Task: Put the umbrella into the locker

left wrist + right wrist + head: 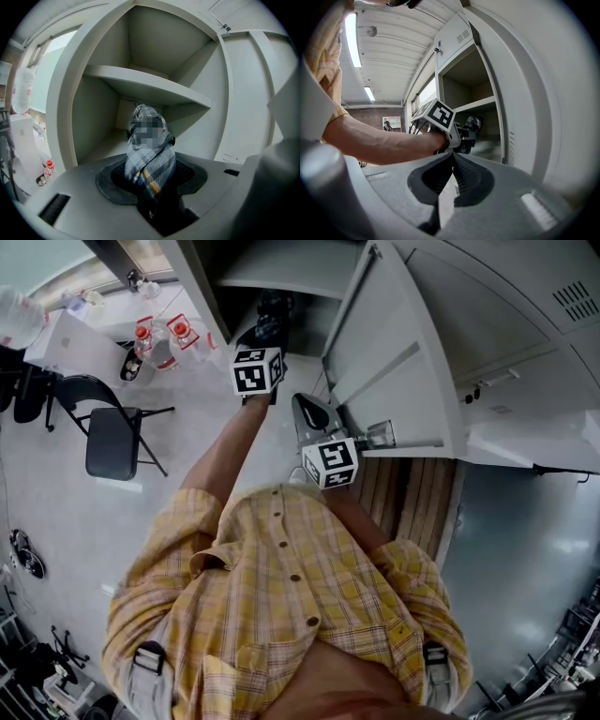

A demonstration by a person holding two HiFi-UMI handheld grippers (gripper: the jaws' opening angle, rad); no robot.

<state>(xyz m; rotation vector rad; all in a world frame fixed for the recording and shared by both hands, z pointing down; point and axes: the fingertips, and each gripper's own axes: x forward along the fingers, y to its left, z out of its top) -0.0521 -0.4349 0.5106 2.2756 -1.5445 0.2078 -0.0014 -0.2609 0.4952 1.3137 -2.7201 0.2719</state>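
Overhead in the head view, a pale floor (56, 512) carries a folding chair (112, 437) and a white table (70, 345), with red-capped bottles (159, 334) next to the table. A patch of wood planks (412, 493) lies at the foot of the grey locker (291, 273), whose door (384, 343) stands open. A person in a yellow checked shirt (281, 606) stretches the left forearm (220, 451) toward the opening.

From the left gripper view, the left gripper (152, 182) has its jaws partly apart and clamped on a folded plaid umbrella (150, 157). The umbrella's far end points into the compartment below the shelf (145, 84). That compartment's walls and bottom are bare grey. A window and the bottles show to the left, outside the locker.

Through the right gripper view, the right gripper (451, 161) has its jaws together with nothing between them, and it sits beside the door. Ahead, the umbrella is at the mouth of the lower compartment. A ribbed white ceiling (393, 51) with strip lights (351, 40) runs to a brick wall (370, 119).
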